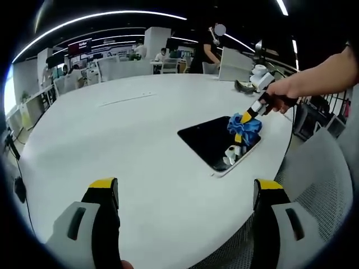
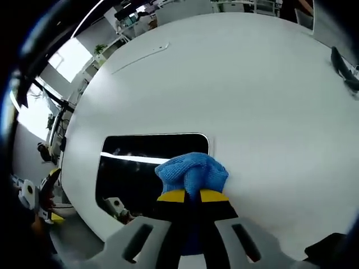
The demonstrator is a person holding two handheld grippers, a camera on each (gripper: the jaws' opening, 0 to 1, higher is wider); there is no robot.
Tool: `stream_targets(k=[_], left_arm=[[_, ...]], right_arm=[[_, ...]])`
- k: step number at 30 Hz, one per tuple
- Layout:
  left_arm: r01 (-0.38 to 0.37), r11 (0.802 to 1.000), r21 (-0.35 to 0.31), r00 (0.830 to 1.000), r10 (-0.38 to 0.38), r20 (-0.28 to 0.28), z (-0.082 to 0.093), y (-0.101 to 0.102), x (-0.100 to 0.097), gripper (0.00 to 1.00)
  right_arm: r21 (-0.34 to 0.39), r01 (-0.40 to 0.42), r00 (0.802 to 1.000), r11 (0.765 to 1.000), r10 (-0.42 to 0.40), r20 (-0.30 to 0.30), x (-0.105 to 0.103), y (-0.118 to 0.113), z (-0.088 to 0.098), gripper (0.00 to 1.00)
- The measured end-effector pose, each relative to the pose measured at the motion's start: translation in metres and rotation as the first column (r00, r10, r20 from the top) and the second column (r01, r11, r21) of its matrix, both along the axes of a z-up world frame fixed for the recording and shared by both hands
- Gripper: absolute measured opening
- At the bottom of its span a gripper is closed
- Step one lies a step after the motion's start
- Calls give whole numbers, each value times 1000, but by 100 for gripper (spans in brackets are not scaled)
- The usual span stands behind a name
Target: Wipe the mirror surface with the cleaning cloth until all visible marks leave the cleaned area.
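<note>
We see the right gripper [image 2: 192, 195] clamped on the blue cloth [image 2: 192, 171] over the mirror [image 2: 140, 162] on the white surface [image 2: 252, 89], our left gripper [image 1: 185, 193] spread apart, no legible writing.

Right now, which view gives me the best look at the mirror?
The left gripper view: the whole mirror lies in sight on the table, with the blue cloth at its far edge. The right gripper view shows the mirror closer, partly hidden behind the cloth.

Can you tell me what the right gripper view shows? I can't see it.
The right gripper pinches a blue cloth against the edge of a dark mirror lying flat on a big white table.
</note>
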State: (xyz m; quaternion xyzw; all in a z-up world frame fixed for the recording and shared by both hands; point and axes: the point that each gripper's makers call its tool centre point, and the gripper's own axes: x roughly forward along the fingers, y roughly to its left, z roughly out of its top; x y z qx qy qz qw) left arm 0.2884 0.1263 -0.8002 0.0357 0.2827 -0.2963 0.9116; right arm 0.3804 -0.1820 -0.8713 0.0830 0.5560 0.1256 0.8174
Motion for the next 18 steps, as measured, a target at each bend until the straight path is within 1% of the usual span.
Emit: stream_targets(k=[4, 6, 10, 16, 18], left_arm=[[-2, 1000, -1, 1000, 2, -5, -1, -1, -1, 99], [-5, 1000, -11, 1000, 5, -15, -1, -2, -2, 99], [16, 1000, -1, 1000, -16, -20, -3, -7, -5, 99], [26, 1000, 6, 999, -26, -23, -4, -7, -5, 99], [23, 1000, 7, 1000, -23, -16, -4, -6, -4, 99]], right_arm=[[-16, 8, 1000, 1000, -8, 13, -2, 1, 1, 2], [-25, -4, 1000, 1000, 5, 22, -3, 1, 2, 2], [-5, 30, 999, 1000, -29, 36, -3, 0, 2, 2], [-11, 37, 998, 999, -36, 44, -2, 0, 2, 2], [-14, 41, 998, 999, -40, 50, -3, 0, 2, 1]])
